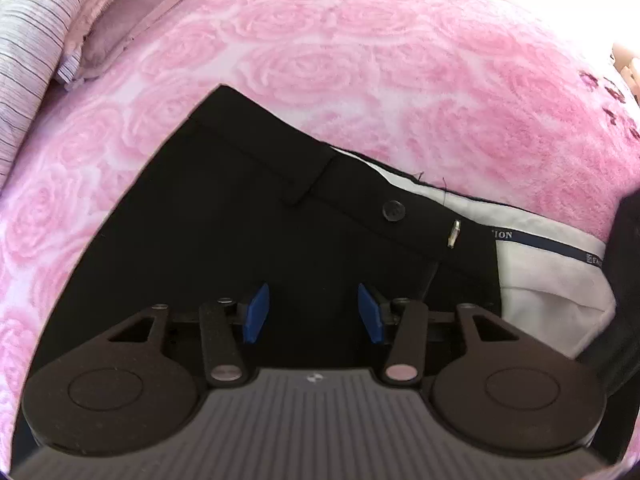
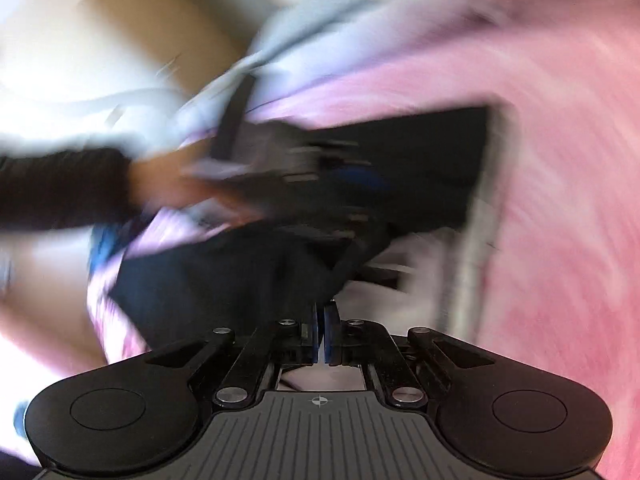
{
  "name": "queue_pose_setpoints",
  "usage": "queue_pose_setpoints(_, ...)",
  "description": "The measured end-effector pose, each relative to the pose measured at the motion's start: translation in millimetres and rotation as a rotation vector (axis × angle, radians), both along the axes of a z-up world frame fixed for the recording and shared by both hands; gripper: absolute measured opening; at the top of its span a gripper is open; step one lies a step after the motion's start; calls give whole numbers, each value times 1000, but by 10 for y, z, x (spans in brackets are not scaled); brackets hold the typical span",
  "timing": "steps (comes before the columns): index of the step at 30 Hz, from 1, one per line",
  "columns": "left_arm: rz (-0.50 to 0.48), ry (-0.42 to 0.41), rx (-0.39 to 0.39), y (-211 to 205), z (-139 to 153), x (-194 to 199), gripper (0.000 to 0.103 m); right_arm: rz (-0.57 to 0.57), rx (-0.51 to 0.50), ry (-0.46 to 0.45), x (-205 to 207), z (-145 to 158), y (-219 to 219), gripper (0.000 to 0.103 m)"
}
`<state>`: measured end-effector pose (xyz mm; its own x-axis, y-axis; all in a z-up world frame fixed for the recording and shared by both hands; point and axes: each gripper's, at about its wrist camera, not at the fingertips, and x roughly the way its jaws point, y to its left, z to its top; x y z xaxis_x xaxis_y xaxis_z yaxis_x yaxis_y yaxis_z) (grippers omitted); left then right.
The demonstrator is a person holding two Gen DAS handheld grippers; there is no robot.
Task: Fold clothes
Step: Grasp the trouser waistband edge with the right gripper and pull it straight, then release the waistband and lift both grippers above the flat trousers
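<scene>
My left tool [image 1: 313, 312] points steeply down over the trousers [image 1: 224, 220], its blue pads [image 1: 256, 312] standing about half apart. Black cloth fills the gap beneath them, but the pads do not press on anything. The trousers lie flat on the bed [image 1: 360, 60], waistband away from me. Beyond the pads I see a belt loop [image 1: 308, 180], then a dark button [image 1: 394, 211] and a small metal hook [image 1: 454, 234] on the band. To the right of them the fly lies open and the white lining [image 1: 552, 280] shows, crossed by a dark printed tape. Past the waistband the pink rose-patterned cover runs to the far edge. A pink pillow [image 1: 120, 20] and a striped one [image 1: 28, 60] sit at the far left.

My right tool [image 2: 321, 332] is closed, its pads meeting. The picture is badly blurred, and I cannot tell whether a thin fold of cloth is caught between them. Just ahead of the tips lies black trouser cloth with the white lining to its right. Farther on, my left hand [image 2: 168, 184], in a dark sleeve [image 2: 60, 188], holds the other tool over the trousers. Behind that is the pink cover, a pale blur of other fabric, and something tan at the far left.
</scene>
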<state>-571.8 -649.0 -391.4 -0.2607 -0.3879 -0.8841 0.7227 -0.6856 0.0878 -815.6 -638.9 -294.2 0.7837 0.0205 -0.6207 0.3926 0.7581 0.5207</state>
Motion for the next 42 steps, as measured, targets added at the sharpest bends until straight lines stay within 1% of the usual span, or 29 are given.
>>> queue_pose_setpoints(2,32,-8,-34,63,133,139,44,56,-72,4,120,106,52,1)
queue_pose_setpoints(4,122,-21,-86,145,314,381,45,89,-135,8,220,174,44,1)
queue_pose_setpoints(6,246,-22,-126,262,485,687,45,27,-162,30,219,99,-122,1)
queue_pose_setpoints(8,343,-16,-125,431,572,941,45,-51,-182,56,202,0,-310,1)
queue_pose_setpoints(9,379,-16,-115,525,591,1046,45,-111,-165,73,144,-88,-421,1)
queue_pose_setpoints(10,391,-27,-97,632,573,1099,45,-187,-118,107,85,-235,-560,2)
queue_pose_setpoints(12,385,-52,-56,867,492,1131,45,-301,-48,173,14,-432,-712,3)
queue_pose_setpoints(14,358,-66,-7,1111,367,1088,45,-352,12,166,-75,-461,-723,5)
queue_pose_setpoints(15,345,-74,13,1203,305,1057,45,-359,34,161,-99,-457,-698,6)
queue_pose_setpoints(17,329,-83,51,1371,166,997,46,-330,42,177,-76,-463,-638,11)
queue_pose_setpoints(19,325,-89,77,1480,23,964,46,-276,43,188,-14,-494,-501,12)
queue_pose_setpoints(21,346,-72,97,1516,-108,972,47,-218,32,201,100,-540,-416,12)
queue_pose_setpoints(22,357,-62,92,1512,-122,993,52,-188,22,211,159,-571,-384,12)
queue_pose_setpoints(24,376,-52,95,1493,-86,1043,51,-155,0,256,284,-667,-376,12)
queue_pose_setpoints(25,387,-59,82,1516,-32,1065,48,-144,-18,280,335,-660,-365,12)
queue_pose_setpoints(27,409,-67,49,1651,154,1130,49,-116,-73,314,403,-519,-280,13)
queue_pose_setpoints(28,429,-69,41,1744,269,1179,49,-100,-101,330,435,-442,-232,16)
queue_pose_setpoints(30,474,-85,34,1969,466,1290,49,-69,-152,359,489,-277,-97,33)
queue_pose_setpoints(31,499,-95,32,2100,568,1352,50,-50,-179,377,528,-182,-7,51)
queue_pose_setpoints(32,531,-104,33,2264,675,1420,50,-30,-203,388,549,-83,99,62)
queue_pose_setpoints(34,600,-131,42,2601,874,1548,54,17,-245,411,608,83,297,65)
queue_pose_setpoints(38,731,-211,53,3318,1211,1797,63,121,-317,479,738,334,679,65)
queue_pose_setpoints(40,797,-238,63,3631,1357,1935,69,140,-349,516,787,415,829,65)
queue_pose_setpoints(42,862,-246,85,3909,1459,2090,72,116,-350,551,835,508,920,65)
